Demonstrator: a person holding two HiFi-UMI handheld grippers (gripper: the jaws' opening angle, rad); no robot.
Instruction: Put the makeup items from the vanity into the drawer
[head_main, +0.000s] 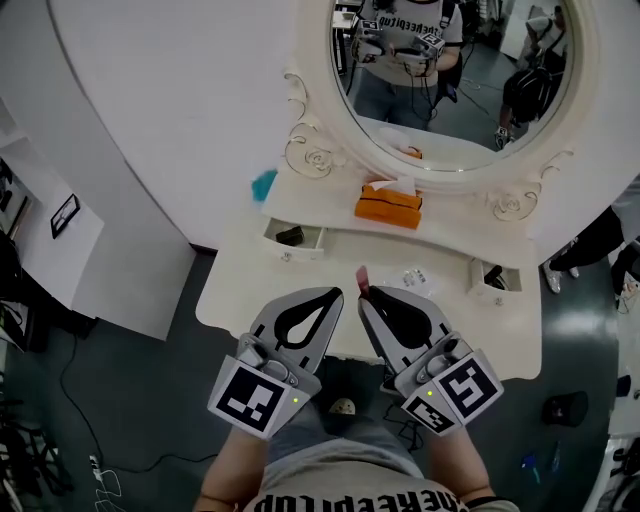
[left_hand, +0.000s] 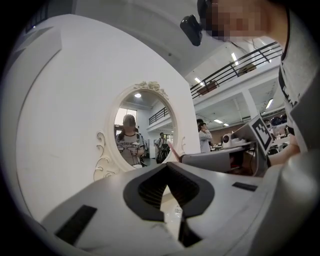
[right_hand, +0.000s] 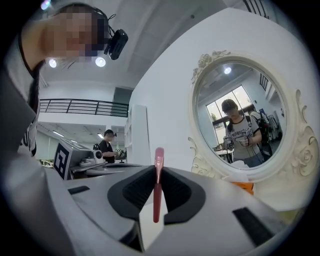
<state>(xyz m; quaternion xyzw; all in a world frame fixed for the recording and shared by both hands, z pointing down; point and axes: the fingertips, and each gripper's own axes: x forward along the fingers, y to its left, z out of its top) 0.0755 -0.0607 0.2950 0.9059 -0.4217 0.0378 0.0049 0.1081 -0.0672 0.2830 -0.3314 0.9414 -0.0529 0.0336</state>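
While the right gripper (head_main: 364, 297) clamps a thin pink stick (right_hand: 158, 185) over the vanity (head_main: 245, 290), its kind unclear, the left gripper (head_main: 336, 294) is closed on nothing, a dark thing (head_main: 290, 236) in the open drawer (head_main: 300, 250) is indistinct, and the shirt print (head_main: 385, 502) is cut off.

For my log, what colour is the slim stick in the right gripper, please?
Pink; the slim stick shows best in the right gripper view.

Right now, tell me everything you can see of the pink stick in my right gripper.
The pink stick is slim, glossy and plastic-looking, with a rounded tip. It is clamped between the jaws of the right gripper, its tip poking out past them, held over the white vanity top. Nothing else touches it.
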